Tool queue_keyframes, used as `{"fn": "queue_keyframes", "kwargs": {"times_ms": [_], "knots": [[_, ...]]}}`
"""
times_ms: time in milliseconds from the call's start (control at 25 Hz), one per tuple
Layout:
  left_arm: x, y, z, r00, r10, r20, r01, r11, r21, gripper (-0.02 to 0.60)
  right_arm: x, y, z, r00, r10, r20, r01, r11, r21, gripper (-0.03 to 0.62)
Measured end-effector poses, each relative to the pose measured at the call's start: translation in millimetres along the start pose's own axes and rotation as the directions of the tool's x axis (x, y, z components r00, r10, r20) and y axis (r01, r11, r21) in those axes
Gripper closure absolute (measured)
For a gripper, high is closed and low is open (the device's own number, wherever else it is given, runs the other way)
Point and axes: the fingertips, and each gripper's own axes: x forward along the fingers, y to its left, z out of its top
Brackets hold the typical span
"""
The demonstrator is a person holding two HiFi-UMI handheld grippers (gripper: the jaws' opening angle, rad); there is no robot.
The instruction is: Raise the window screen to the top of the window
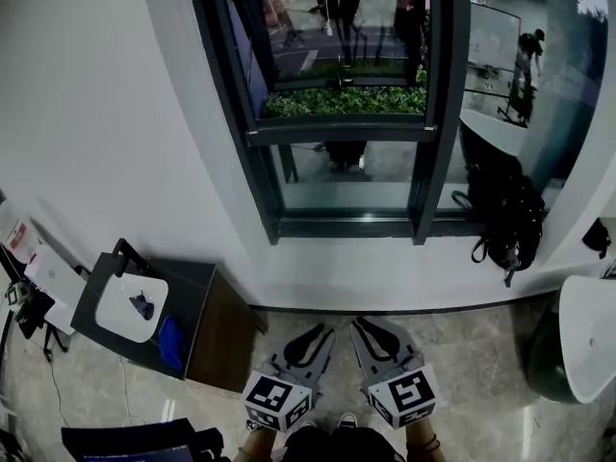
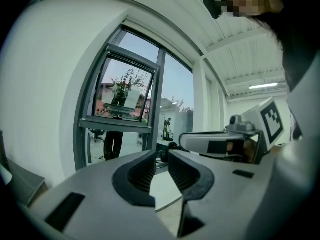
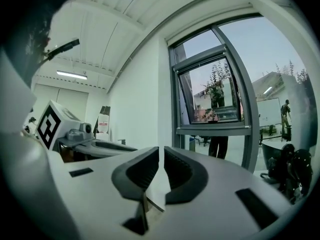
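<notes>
The window [image 1: 346, 104] has a dark frame set in the white wall, with a horizontal crossbar [image 1: 337, 131] partway down; I cannot tell a screen from the glass. It also shows in the left gripper view [image 2: 122, 119] and the right gripper view [image 3: 215, 99]. Both grippers are held side by side low in the head view, well short of the window and pointing at it. My left gripper [image 1: 322, 333] has its jaws a little apart with nothing between them. My right gripper [image 1: 360, 325] shows only a thin slit between its pads, also with nothing in it.
A dark cabinet [image 1: 197, 306] stands at the left against the wall, with a white object [image 1: 130, 306] and a blue item [image 1: 171, 343] on it. A black backpack [image 1: 505, 215] sits under the window's right side. A white rounded table [image 1: 589, 340] is at the far right.
</notes>
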Motion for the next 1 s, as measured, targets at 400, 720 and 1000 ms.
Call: {"fn": "queue_keyframes", "kwargs": {"times_ms": [400, 720, 1000], "knots": [[-29, -4, 3, 0.999, -0.033, 0.015, 0.033, 0.999, 0.002, 0.508, -6, 33, 2, 1.0, -0.028, 0.003, 0.028, 0.998, 0.054, 0.569], [-50, 3, 4, 0.998, -0.061, 0.031, 0.061, 0.998, -0.021, 0.508, -2, 59, 6, 0.999, -0.041, 0.001, 0.041, 0.998, 0.037, 0.571], [-66, 9, 1, 0.997, -0.066, 0.026, 0.067, 0.998, -0.016, 0.508, 0, 72, 4, 0.998, -0.058, 0.002, 0.058, 0.997, 0.05, 0.571]]}}
